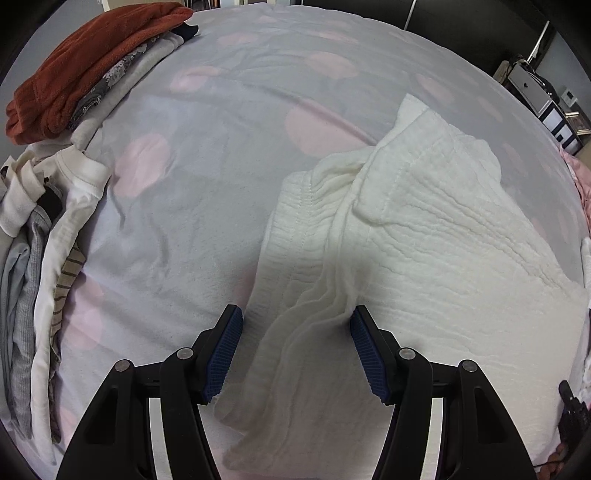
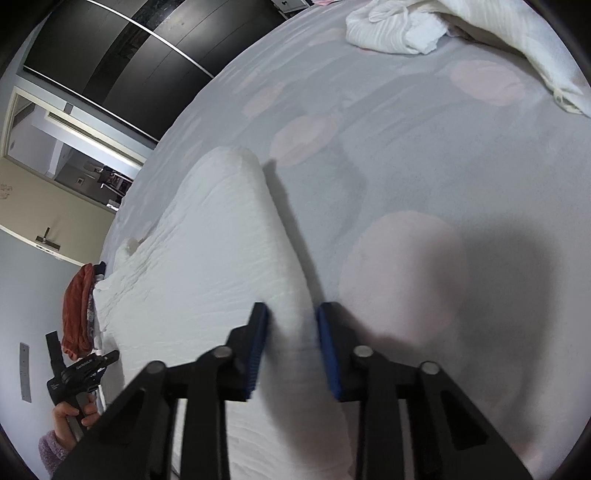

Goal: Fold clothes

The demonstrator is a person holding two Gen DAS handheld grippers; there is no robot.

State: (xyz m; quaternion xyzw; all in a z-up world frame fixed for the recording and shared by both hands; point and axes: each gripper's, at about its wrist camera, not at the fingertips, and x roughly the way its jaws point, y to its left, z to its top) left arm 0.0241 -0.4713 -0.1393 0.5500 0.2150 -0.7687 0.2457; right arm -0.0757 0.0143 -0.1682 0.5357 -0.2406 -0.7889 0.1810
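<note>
A white crinkled garment (image 1: 424, 236) lies partly folded on the bed, and it also shows in the right wrist view (image 2: 207, 258). My left gripper (image 1: 295, 317) is open, its blue pads on either side of a bunched fold at the garment's near edge. My right gripper (image 2: 291, 314) is open with a narrower gap, its jaws on either side of the garment's right edge; the cloth between them is blurred. The left gripper and the hand holding it show at the lower left of the right wrist view (image 2: 79, 373).
The bed sheet (image 1: 207, 184) is grey with pink spots. A stack of folded clothes with a rust-red towel (image 1: 81, 66) on top sits far left. Unfolded clothes (image 1: 33, 229) lie along the left edge. More white clothes (image 2: 399, 26) lie far right. A dark wardrobe (image 2: 122, 48) stands beyond the bed.
</note>
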